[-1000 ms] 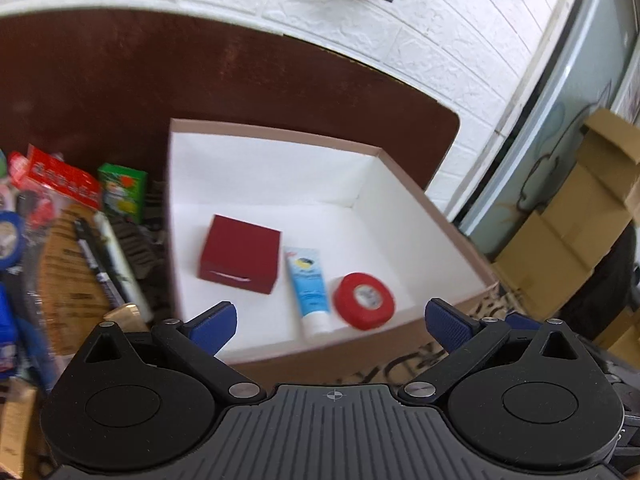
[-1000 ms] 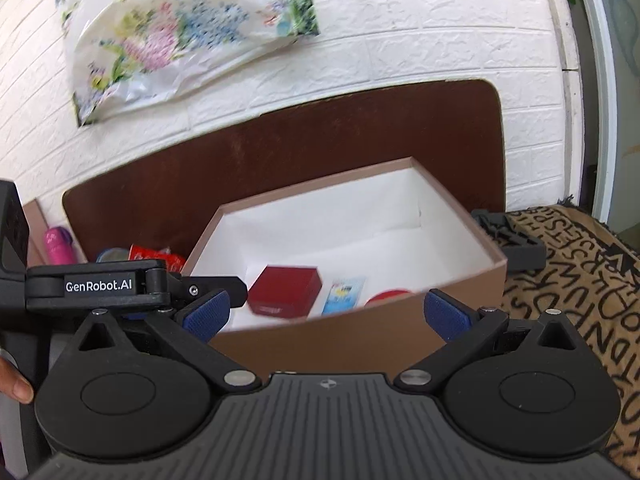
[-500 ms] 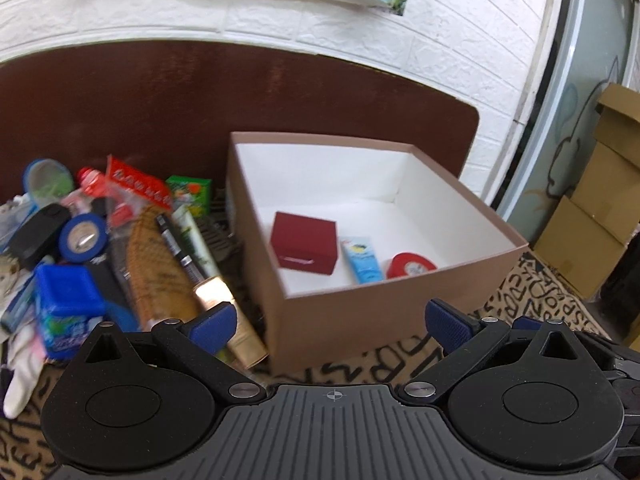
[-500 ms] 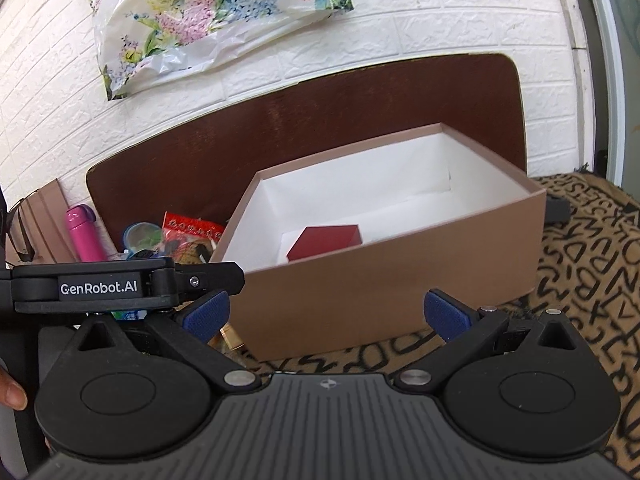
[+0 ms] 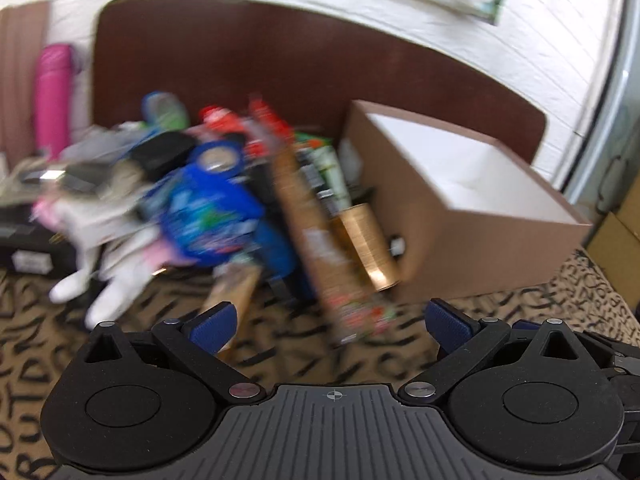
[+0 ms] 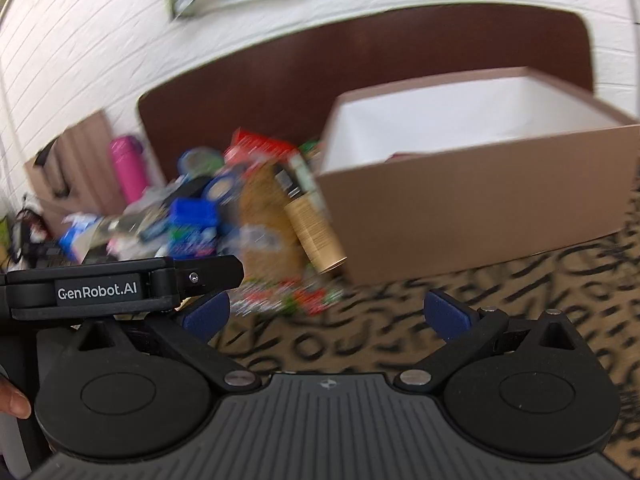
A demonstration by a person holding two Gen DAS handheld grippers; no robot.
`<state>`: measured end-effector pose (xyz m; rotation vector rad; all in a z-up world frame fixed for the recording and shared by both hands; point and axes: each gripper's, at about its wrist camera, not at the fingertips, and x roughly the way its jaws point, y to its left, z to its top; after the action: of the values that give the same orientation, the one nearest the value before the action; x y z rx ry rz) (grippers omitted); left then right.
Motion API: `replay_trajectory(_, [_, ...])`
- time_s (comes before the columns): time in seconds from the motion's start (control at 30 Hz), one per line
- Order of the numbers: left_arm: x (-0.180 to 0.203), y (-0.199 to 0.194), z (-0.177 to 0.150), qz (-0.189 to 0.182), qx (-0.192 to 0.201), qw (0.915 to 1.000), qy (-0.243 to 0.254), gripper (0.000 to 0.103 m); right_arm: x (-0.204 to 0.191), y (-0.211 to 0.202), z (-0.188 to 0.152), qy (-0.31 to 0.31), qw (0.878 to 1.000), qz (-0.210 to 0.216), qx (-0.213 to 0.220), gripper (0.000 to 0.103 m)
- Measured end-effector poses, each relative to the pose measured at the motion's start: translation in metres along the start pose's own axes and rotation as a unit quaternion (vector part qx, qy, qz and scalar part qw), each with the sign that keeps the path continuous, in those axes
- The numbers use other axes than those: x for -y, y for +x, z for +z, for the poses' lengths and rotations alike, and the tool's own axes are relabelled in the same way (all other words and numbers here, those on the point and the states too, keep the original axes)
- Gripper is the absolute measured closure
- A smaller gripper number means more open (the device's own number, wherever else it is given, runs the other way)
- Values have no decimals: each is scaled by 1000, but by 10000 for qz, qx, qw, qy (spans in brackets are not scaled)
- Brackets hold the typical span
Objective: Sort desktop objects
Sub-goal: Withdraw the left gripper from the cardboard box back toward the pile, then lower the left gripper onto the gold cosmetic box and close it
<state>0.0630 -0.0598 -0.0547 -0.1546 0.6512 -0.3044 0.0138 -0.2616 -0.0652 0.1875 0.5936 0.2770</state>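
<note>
Both views are motion-blurred. A brown cardboard box [image 5: 476,248] with a white inside stands at the right; it also shows in the right wrist view [image 6: 472,208]. Left of it lies a pile of loose objects [image 5: 208,208]: a gold tube [image 5: 366,240], a long brown packet [image 5: 320,248], a blue pack [image 5: 216,216] and a blue tape roll [image 5: 218,158]. My left gripper [image 5: 332,322] is open and empty, low in front of the pile. My right gripper [image 6: 326,314] is open and empty, with the left gripper's body [image 6: 120,288] just to its left.
A pink bottle [image 5: 52,92] stands at the far left by a dark brown board [image 5: 280,68] against the white brick wall. The table has a tan cloth with black letters [image 6: 440,340]. Cardboard boxes [image 5: 616,240] stand beyond the right edge.
Both cameras have swung left and lower, away from the box's inside and toward the pile. The things inside the box are out of sight. Both grippers stay open.
</note>
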Motion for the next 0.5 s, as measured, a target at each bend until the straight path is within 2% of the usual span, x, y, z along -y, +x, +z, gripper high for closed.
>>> replay_trajectory(0.13, [-39,-10,-11,41,-9,9997,-244,0,-29,17,-7,-306,9991,227,-187,0])
replay_trajectory(0.27, [-70,-14,-13,-72,-24,9983,-584,0,-53,36,-14,-597,9974,177,-361,0])
replay_trajectory(0.43, [-83,-6,-8,-313,-93,9980,-538,7,-78,57,-22,-981,9938,147,-498,1])
replay_trajectory(0.5, [-86,2,-7,-453,-208,9974,-528,10,-87,61,-26,-1170,9918,155,-483,6])
